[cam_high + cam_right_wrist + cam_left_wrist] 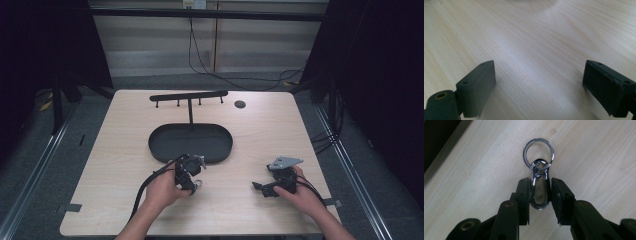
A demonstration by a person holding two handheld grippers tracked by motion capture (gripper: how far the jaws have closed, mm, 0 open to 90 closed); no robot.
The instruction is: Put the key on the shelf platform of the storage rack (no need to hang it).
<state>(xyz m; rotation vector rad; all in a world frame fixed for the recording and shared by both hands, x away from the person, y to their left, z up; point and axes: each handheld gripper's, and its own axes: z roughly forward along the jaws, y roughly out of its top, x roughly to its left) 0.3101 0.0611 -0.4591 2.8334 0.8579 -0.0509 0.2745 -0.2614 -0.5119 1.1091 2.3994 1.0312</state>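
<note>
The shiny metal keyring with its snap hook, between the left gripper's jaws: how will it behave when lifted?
The shiny metal snap hook sits between the left gripper pads, so it is probably stiff but slippery. The round silver split ring hangs by a small swivel link, so it will likely dangle and swing. It looks light.

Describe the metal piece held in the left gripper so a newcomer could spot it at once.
On the wooden table, just in front of the black oval tray, the left gripper has its jaws closed on a key clip. It is a shiny silver snap hook with a round split ring linked to its top.
</note>
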